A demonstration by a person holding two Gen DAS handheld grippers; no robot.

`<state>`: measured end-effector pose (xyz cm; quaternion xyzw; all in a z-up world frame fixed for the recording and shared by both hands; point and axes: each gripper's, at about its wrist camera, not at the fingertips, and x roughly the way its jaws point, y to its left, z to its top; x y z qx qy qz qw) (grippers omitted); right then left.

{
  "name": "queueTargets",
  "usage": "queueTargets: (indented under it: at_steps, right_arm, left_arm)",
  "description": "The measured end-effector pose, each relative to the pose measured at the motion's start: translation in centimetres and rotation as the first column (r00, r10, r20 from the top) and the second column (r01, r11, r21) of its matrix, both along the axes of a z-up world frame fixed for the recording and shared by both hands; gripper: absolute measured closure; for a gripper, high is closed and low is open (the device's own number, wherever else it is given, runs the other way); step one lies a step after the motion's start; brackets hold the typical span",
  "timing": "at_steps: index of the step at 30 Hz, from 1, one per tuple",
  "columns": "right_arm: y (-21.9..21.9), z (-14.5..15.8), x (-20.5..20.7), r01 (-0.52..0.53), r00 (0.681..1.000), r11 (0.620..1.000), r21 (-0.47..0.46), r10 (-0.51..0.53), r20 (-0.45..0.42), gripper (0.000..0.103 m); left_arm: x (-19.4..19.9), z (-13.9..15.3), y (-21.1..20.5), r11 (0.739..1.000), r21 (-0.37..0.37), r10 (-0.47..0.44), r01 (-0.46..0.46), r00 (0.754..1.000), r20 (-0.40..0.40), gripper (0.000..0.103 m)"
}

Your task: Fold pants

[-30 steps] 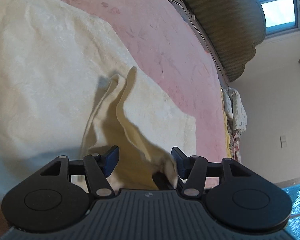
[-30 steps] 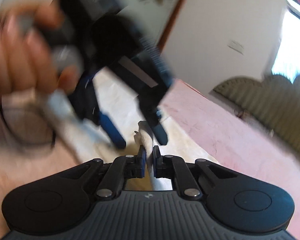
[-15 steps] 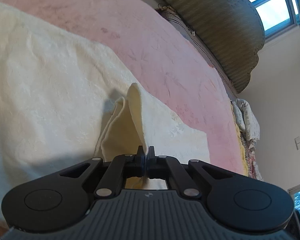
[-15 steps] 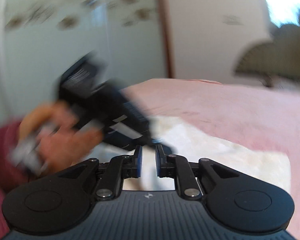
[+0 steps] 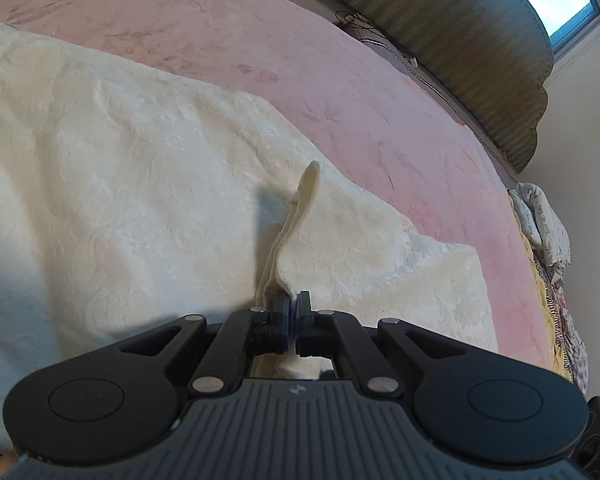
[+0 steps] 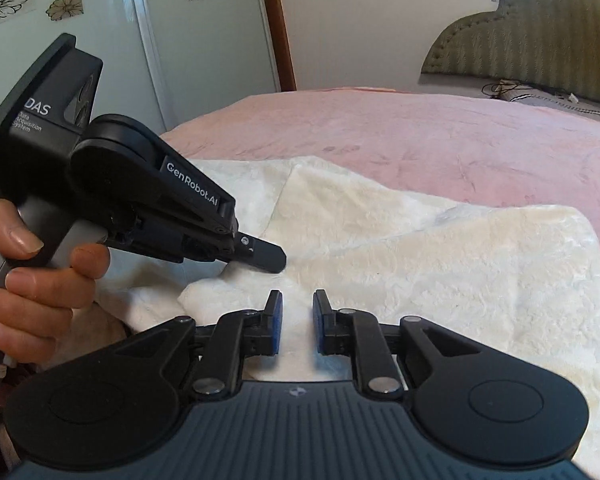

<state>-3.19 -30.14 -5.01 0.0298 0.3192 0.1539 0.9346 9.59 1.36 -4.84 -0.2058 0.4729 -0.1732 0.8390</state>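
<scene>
Cream-white textured pants (image 5: 140, 160) lie spread flat on a pink bed. My left gripper (image 5: 294, 304) is shut on a raised ridge of the cloth (image 5: 300, 216) at the near edge, which stands up ahead of the pads. The right wrist view shows that same left gripper (image 6: 268, 258), held by a hand (image 6: 40, 280), nipping the pants (image 6: 440, 260) at their near left corner. My right gripper (image 6: 297, 304) hovers just to the right of it over the cloth. Its jaws are a little apart and nothing is pinched between them.
The pink bedspread (image 5: 380, 100) reaches to an olive padded headboard (image 6: 540, 52) at the far side. A cable (image 6: 512, 90) lies near the headboard. Flower-printed wardrobe doors (image 6: 100, 20) stand beyond the bed's left end. Crumpled bedding (image 5: 548, 232) lies at the right edge.
My left gripper went from wide open to shut on the lifted fold. My right gripper let its jaws part, rolled level and swung away from the left one.
</scene>
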Motion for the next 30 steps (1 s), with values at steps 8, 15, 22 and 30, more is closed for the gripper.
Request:
queueTargets:
  at_steps: [8, 15, 22, 30]
  right_arm:
    - [1.6, 0.1, -0.3, -0.009, 0.999, 0.999, -0.042, 0.011, 0.044, 0.085]
    - [2.2, 0.6, -0.7, 0.007, 0.998, 1.0, -0.03, -0.005, 0.058, 0.085]
    - [2.2, 1.4, -1.3, -0.015, 0.996, 1.0, -0.016, 0.016, 0.085, 0.085]
    - [2.1, 1.0, -0.9, 0.007, 0.998, 1.0, -0.008, -0.006, 0.069, 0.083]
  left_arm:
    - [0.9, 5.3, -1.8, 0.995, 0.084, -0.071, 0.056, 0.979, 0.19, 0.092]
    - [5.2, 2.2, -5.6, 0.974, 0.215, -0.087, 0.067, 0.993, 0.085, 0.09]
    - [1.5, 4.2, -2.2, 0.952, 0.307, -0.062, 0.006, 0.983, 0.175, 0.068]
    - [-2.5, 4.7, 3.0, 0.9, 0.429, -0.028, -0.081, 0.97, 0.242, 0.048]
